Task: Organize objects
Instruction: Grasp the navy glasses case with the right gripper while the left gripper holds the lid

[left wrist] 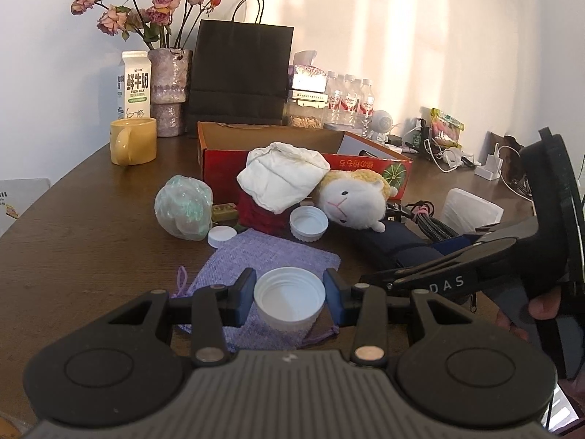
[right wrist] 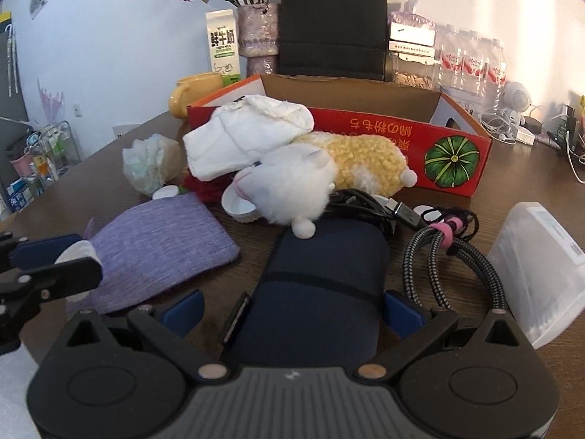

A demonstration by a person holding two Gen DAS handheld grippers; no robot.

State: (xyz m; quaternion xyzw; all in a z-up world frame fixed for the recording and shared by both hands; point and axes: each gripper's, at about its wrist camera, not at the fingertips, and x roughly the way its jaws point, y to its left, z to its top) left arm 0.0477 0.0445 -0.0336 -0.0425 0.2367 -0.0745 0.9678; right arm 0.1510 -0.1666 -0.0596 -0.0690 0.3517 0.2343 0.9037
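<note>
white jar lid [left wrist: 289, 299] gripped open side up by the left gripper [left wrist: 289, 294], over a purple pouch [left wrist: 270, 256].
right gripper [right wrist: 292, 309] fingers spread wide around a navy case [right wrist: 314, 285] lying on the surface [left wrist: 91, 248], before the red cardboard box [right wrist: 402, 135].

left wrist cam: low over table [left wrist: 73, 248], facing wall | right wrist cam: low, close, same heading, further right | shared: red box [left wrist: 365, 168], purple pouch [right wrist: 157, 248], plush sheep [right wrist: 292, 186]
</note>
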